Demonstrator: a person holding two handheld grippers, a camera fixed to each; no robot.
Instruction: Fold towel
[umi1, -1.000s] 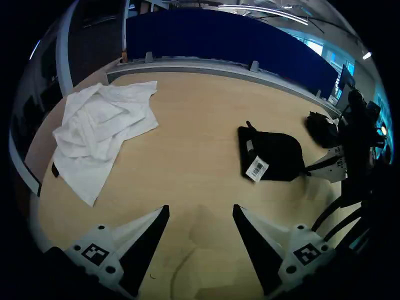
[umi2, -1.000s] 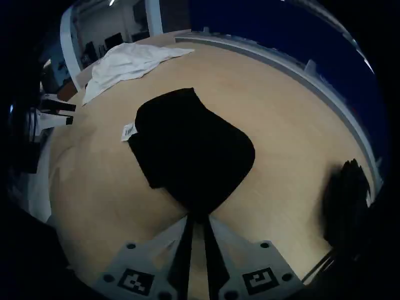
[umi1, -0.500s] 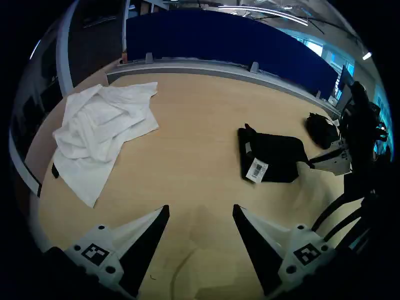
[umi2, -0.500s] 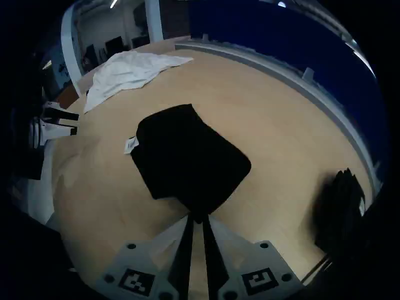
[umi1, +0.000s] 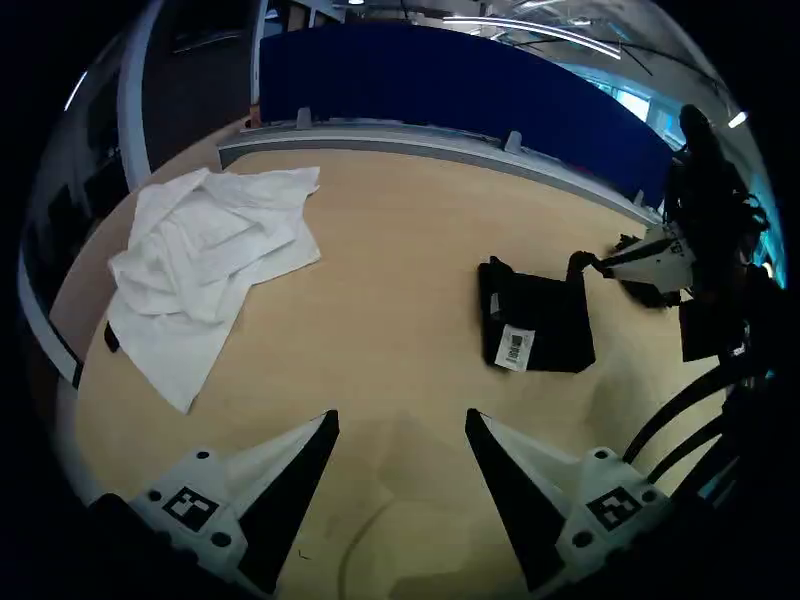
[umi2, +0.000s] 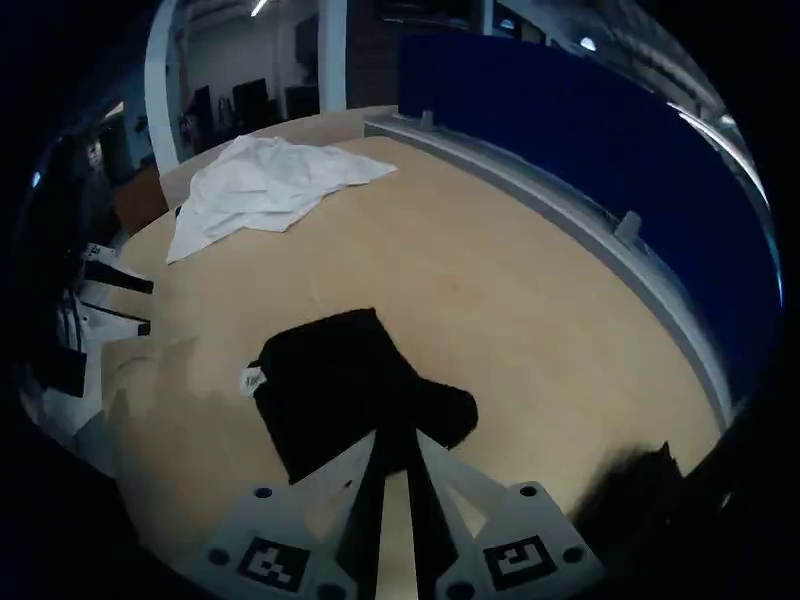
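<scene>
Since a second ago the right gripper (umi1: 600, 263) has risen from 3 o'clock toward 2 o'clock in the left gripper view, carrying one edge of the black towel (umi1: 535, 320) up with it, so the towel lies narrower on the wooden table (umi1: 400, 250). A white label tag (umi1: 515, 348) shows on the towel's near edge. A crumpled white cloth (umi1: 205, 270) sprawls at 10 o'clock, well apart from the towel. The left gripper (umi1: 400, 440) at 6 o'clock holds nothing, its fingers spread wide over bare wood.

In the right gripper view, the right gripper (umi2: 395, 460) at 6 o'clock has its fingers pinched together on the black towel (umi2: 330, 390). The white cloth (umi2: 265, 185) lies at 11 o'clock, the left gripper (umi2: 125, 298) at 9 o'clock, a blue partition (umi2: 600, 150) along the table's far edge, and a black bundle (umi2: 640, 480) at 4 o'clock.
</scene>
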